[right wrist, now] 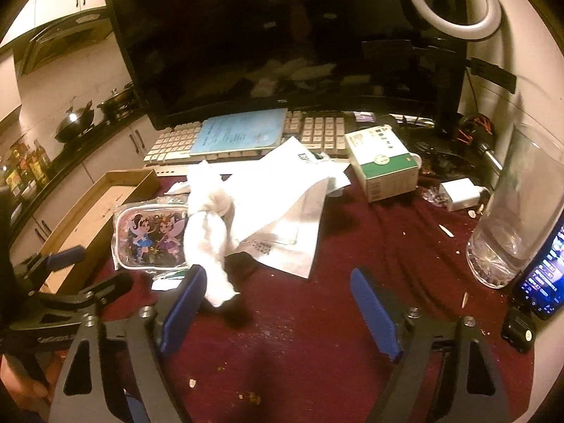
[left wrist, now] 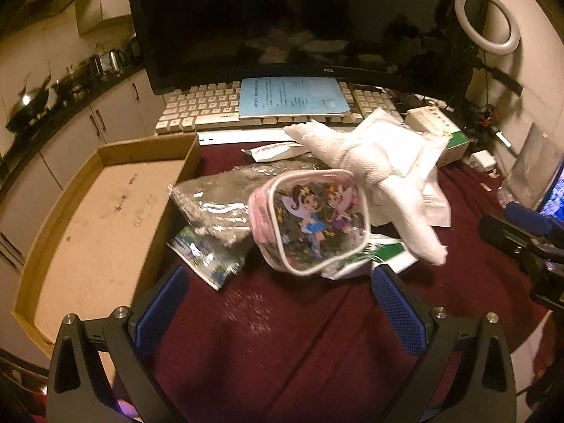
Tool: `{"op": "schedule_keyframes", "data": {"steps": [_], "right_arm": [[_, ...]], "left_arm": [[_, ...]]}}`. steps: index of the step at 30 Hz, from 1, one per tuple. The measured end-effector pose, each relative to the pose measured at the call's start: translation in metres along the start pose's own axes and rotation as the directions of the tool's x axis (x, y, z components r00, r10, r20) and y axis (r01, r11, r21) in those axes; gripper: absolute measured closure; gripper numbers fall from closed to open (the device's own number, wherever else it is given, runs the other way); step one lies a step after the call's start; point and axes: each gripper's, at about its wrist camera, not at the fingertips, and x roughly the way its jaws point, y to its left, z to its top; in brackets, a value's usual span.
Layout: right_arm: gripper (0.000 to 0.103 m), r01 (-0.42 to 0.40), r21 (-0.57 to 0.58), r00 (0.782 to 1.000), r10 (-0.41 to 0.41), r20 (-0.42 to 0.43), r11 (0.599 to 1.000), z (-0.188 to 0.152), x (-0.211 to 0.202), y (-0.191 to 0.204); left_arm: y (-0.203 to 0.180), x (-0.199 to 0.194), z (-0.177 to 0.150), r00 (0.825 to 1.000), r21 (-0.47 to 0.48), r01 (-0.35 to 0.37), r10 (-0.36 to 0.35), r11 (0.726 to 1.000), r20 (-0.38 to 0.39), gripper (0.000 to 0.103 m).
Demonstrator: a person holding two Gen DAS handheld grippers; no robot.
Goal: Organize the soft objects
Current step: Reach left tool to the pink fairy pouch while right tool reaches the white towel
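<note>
Evidently nothing is picked yet: both the left tongs (left wrist: 278,303) and right tongs (right wrist: 278,303) hover released. At twelve o'clock from the left tongs, the cartoon pouch (left wrist: 310,222) and white cloth (left wrist: 380,183) lie touching, just beside the cardboard tray (left wrist: 105,211) at ten o'clock; next, probably, close on one and carry it over.

1. Cardboard tray (left wrist: 105,218) at the table's left edge, left of the pile
2. Cartoon pouch (left wrist: 313,225) just right of tray, lying on a plastic bag (left wrist: 211,208)
3. Knotted towel (left wrist: 384,190) right of pouch, on paper sheets (right wrist: 282,211)
4. Keyboard (left wrist: 197,112) behind pile, booklet (left wrist: 292,97) on it, monitor (left wrist: 299,17) behind
5. Carton (right wrist: 382,164) right of sheets, charger (right wrist: 460,194) further right
6. Glass vase (right wrist: 511,218) far right, phone (right wrist: 544,275) beside it
</note>
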Motion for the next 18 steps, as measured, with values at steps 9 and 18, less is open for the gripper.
{"op": "schedule_keyframes", "data": {"steps": [9, 18], "right_arm": [[0.034, -0.103, -0.022, 0.993, 0.102, -0.051, 0.994, 0.011, 0.012, 0.019], [0.052, -0.208, -0.05, 0.97, 0.2, -0.137, 0.977, 0.038, 0.056, 0.053]], "left_arm": [[0.008, 0.009, 0.003, 0.999, -0.02, 0.034, -0.034, 0.999, -0.001, 0.0], [0.018, 0.019, 0.008, 0.999, -0.045, 0.045, -0.045, 0.998, -0.01, 0.0]]}}
